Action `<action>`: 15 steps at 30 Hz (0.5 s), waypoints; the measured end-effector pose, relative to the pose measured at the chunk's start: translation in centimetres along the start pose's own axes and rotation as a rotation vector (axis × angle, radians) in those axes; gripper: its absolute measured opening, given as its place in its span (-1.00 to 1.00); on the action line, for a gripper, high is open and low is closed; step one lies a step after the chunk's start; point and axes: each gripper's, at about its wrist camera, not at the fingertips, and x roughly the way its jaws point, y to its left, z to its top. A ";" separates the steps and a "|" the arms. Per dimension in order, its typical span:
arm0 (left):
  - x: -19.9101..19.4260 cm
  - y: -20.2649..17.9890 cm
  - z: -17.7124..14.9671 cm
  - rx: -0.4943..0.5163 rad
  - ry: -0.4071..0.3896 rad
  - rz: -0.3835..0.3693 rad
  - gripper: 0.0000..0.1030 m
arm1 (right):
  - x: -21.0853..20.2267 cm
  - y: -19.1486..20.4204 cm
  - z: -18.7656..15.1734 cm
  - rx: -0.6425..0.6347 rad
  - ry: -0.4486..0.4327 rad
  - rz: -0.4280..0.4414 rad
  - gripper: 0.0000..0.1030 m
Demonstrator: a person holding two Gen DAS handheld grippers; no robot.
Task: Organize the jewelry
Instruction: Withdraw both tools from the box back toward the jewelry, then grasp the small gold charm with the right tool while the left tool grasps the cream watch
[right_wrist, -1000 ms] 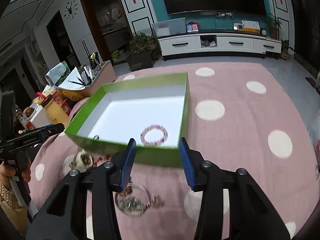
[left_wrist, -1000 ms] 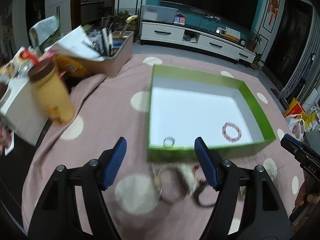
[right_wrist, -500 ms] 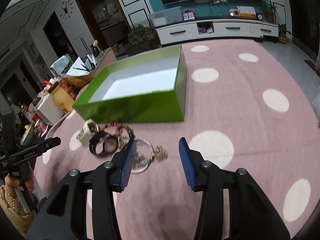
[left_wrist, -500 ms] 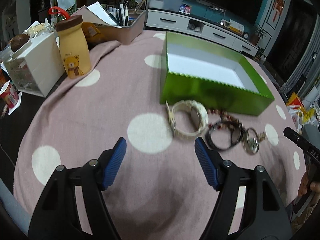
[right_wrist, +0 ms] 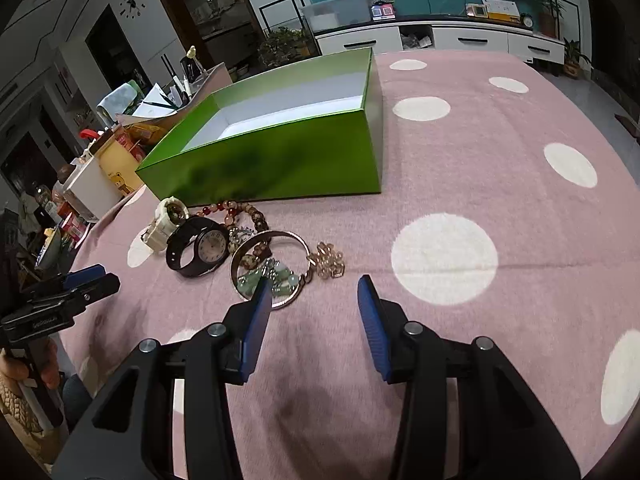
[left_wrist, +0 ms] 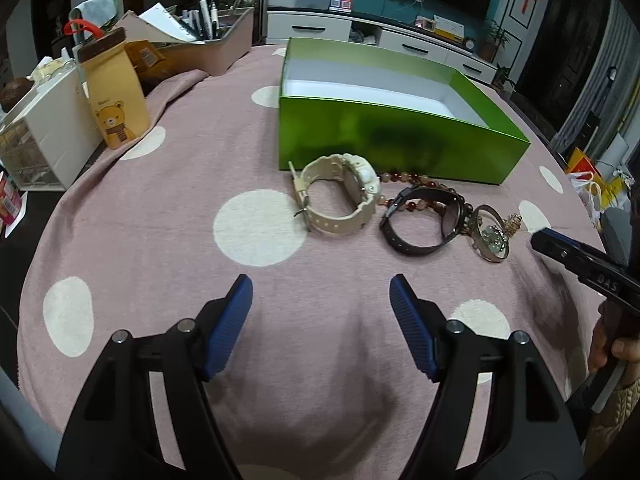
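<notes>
Two hand-held grippers empty: left hand-held gripper (left_wrist: 321, 304) wide, right hand-held gripper (right_wrist: 314, 300) narrower. Watches, beads and bangle (right_wrist: 270, 268) lie tangled on worktop beside green box (right_wrist: 280, 168). Risk: lifting one piece drags its neighbours.

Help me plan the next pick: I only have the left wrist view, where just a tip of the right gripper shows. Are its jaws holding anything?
Observer: No. The right gripper has its jaws open with nothing between them, close in front of the silver bangle.
Operator: I see the black watch edge-on. Which way does its face point?
Observer: The black watch lies with its white dial turned up towards the right wrist camera, numerals in plain sight.
</notes>
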 end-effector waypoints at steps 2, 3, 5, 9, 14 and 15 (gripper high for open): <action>0.1 -0.2 0.1 0.007 0.002 -0.002 0.40 | 0.6 0.0 0.3 -0.006 0.000 -0.007 -0.13; 0.2 -0.3 0.1 0.010 0.003 -0.004 0.40 | 0.9 -0.1 0.4 -0.006 0.001 -0.007 -0.13; 0.3 -0.3 0.2 0.014 0.003 -0.006 0.40 | 1.5 -0.1 0.7 -0.012 0.006 -0.011 -0.13; 0.5 -0.4 0.4 0.026 0.000 -0.011 0.40 | 2.3 0.1 1.1 -0.030 0.006 -0.019 -0.23; 0.8 -0.5 0.7 0.034 -0.002 -0.021 0.40 | 3.2 0.0 1.2 -0.042 0.024 -0.023 -0.62; 0.8 -0.5 0.7 0.035 -0.002 -0.023 0.40 | 3.2 -0.1 1.2 -0.039 0.022 -0.023 -0.71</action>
